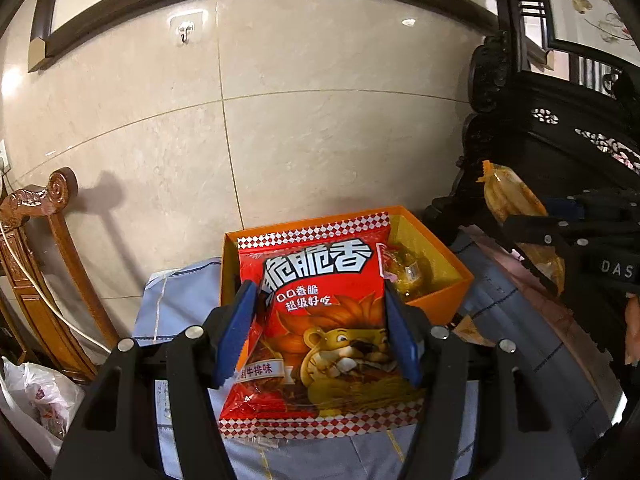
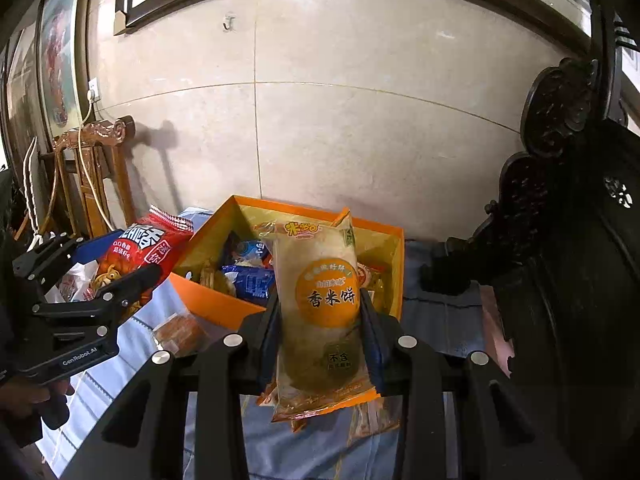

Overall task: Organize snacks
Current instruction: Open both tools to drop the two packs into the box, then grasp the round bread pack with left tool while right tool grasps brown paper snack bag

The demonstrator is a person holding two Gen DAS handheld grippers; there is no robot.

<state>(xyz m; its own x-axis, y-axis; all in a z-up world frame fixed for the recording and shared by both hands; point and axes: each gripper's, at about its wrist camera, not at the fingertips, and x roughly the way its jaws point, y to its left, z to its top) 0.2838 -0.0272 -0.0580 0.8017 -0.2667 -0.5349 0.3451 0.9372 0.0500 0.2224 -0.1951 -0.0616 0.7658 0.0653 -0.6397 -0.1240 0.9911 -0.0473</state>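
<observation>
The left tongs (image 1: 320,332) were clenched on a red snack bag (image 1: 320,332) with a lion printed on it, their blue pads (image 1: 236,332) pressing its two side edges. The bag hung upright in front of the orange box (image 1: 436,300), which sat at about twelve o'clock from the tongs on the blue-clothed desk (image 1: 180,292), close to the tiled wall (image 1: 320,120).

The right tongs (image 2: 320,320) gripped a clear rice-cracker packet (image 2: 320,292) with an orange round label — it was held upright, also before the box (image 2: 216,304). Inside the box lay several small wrapped snacks (image 2: 248,276), some blue, though the glare made them hard to tell apart. At nine o'clock in the right wrist view the left tongs (image 2: 132,256) showed with the red bag (image 2: 144,248). One wrapped pastry (image 2: 176,330) lay on the cloth just beside the box's near wall. A dark carved chair (image 2: 560,240) stood at three o'clock.
</observation>
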